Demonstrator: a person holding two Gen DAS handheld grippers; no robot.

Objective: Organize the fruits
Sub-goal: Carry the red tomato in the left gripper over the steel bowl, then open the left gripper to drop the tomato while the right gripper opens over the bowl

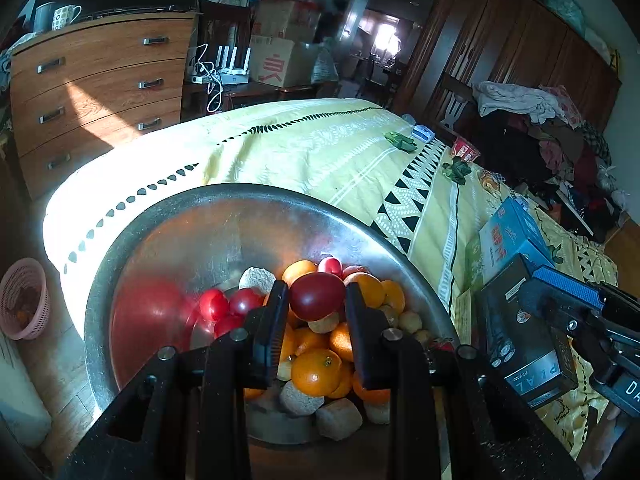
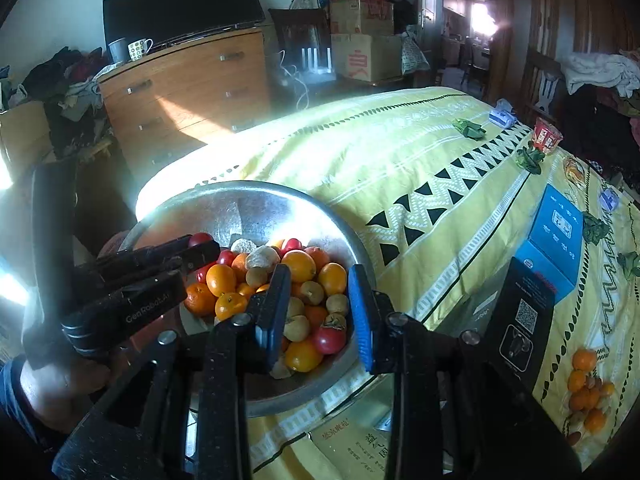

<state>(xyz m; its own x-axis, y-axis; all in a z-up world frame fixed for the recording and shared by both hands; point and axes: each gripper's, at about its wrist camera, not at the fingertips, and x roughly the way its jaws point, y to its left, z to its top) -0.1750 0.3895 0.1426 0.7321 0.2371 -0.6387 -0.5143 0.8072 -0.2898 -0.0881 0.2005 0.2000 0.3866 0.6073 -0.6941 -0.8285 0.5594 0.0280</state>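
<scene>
1. Far left, on the floor: pink basket (image 1: 22, 300), something dark inside, too dim to name
2. Left of centre, at the bed's (image 2: 360, 152) near corner: steel bowl (image 1: 180, 232), heaped with oranges (image 1: 316, 372), small red fruits (image 1: 214, 304) and pale brown lumps (image 1: 338, 418)
3. Over that bowl: left claw (image 1: 316, 292), seemingly pinching a dark red fruit (image 1: 316, 300) at its tips, just above the heap
4. Beside it: right claw (image 2: 320, 276), blue pads drawn close together with nothing between, aimed down at the bowl's near side
5. Further right: a black box (image 2: 524, 316) and a blue box (image 2: 556, 236) on the bedspread, contents unseen
6. Far right: loose heap (image 2: 588, 392) of oranges and small brownish fruit on the bed, in no container
7. Step in hand, probably: sorting fruit out of the bowl by kind
8. Next, likely: carry the red fruit clear of the rim and start a separate spot for it, keeping the squeeze light on soft skin
</scene>
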